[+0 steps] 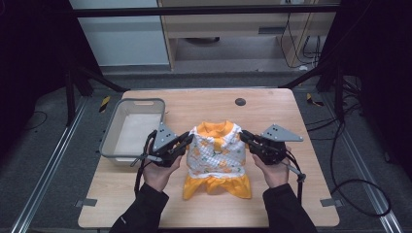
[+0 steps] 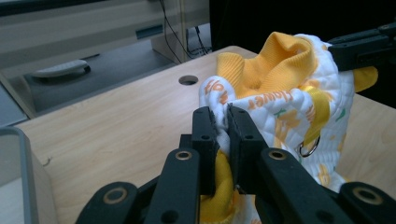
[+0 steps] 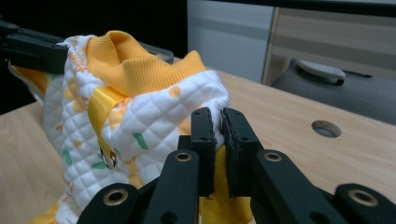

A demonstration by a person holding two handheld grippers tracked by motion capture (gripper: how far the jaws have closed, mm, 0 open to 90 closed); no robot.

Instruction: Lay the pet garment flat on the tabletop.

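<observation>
I hold a little pet coat by both shoulders

From high up, my left gripper (image 1: 183,141) and right gripper (image 1: 246,137) pinch the yellow and white pet coat (image 1: 217,154) over the wooden table (image 1: 272,109), near a grey basket (image 1: 112,127). In the left gripper view, my jaws are clamped on its quilted edge (image 2: 223,105). In the right gripper view, my jaws are clamped on the other edge (image 3: 217,100). I think it is soft, light and floppy, so the shoulders are good spots to hold.

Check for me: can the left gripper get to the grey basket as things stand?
Probably yes: the grey basket sits just beside the left gripper with bare table between, but its jaws are clamped on the yellow quilted garment, which would come along.
</observation>
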